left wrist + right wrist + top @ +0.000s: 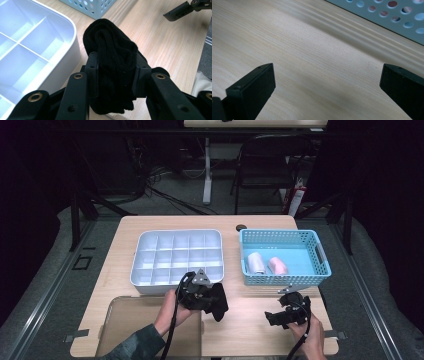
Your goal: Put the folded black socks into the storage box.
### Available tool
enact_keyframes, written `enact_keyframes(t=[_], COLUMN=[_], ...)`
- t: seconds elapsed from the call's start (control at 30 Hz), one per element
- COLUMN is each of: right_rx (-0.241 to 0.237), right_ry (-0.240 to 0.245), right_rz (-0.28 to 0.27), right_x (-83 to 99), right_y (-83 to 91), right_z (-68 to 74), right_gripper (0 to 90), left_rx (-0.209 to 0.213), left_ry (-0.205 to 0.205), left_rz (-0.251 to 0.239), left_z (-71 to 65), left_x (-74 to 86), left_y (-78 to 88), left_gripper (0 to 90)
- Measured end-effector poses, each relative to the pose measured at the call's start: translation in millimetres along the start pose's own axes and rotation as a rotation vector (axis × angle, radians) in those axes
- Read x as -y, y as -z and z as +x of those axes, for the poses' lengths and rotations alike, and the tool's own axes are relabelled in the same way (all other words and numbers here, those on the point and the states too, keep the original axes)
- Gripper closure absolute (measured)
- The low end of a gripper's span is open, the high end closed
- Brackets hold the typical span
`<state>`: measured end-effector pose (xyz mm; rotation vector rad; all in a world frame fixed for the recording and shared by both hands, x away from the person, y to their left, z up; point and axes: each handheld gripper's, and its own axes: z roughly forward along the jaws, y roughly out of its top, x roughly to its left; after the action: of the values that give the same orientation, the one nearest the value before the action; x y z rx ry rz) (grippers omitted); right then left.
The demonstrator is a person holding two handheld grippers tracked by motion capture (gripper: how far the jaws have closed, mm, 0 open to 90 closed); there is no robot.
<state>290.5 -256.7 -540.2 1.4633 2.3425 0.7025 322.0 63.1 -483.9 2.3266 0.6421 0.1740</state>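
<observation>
Two claws in play, and the left claw [216, 306] has the prize; from the high view it is clamped on a black sock [219, 303], held just off the bench [250, 320] at the near edge of the white tray [145, 279]; the tray's grid of cells lies up and to the left of the sock, so I'd judge the left hand the nearer one for any drop there; the right claw [272, 318] hangs low over bare wood, in front of the blue basket [320, 254], where a white roll [256, 262] and a pink roll [278, 266] lie side by side.

Left gripper view now; the sock [112, 60] is a soft ribbed knit, folded thick, its long axis running up and away between the jaws, which pinch it at mid-length; the tray [67, 50], smooth moulded plastic with a rounded rim, sits just beside it on the left.

Right gripper view; the right claw [327, 82] stands wide apart, nothing between the jaws but pale wood grain; the basket's [387, 15] perforated wall crosses the top corner.
</observation>
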Motion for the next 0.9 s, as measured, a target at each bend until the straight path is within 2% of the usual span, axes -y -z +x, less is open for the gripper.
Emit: enact_keyframes(t=[0.5, 0.9], right_rx=[0.013, 0.024], right_ry=[-0.002, -0.004], right_rz=[0.003, -0.001], right_x=[-1.0, -1.9], right_y=[-0.2, -0.8], right_z=[-2.1, -1.8], right_gripper=[0.0, 0.0], left_rx=[-0.038, -0.073], left_ry=[-0.023, -0.012], left_rz=[-0.015, -0.071], left_z=[6.0, 14.5], left_x=[-6.4, -14.3], left_y=[15.2, 31.3], left_gripper=[65.4, 65.5])
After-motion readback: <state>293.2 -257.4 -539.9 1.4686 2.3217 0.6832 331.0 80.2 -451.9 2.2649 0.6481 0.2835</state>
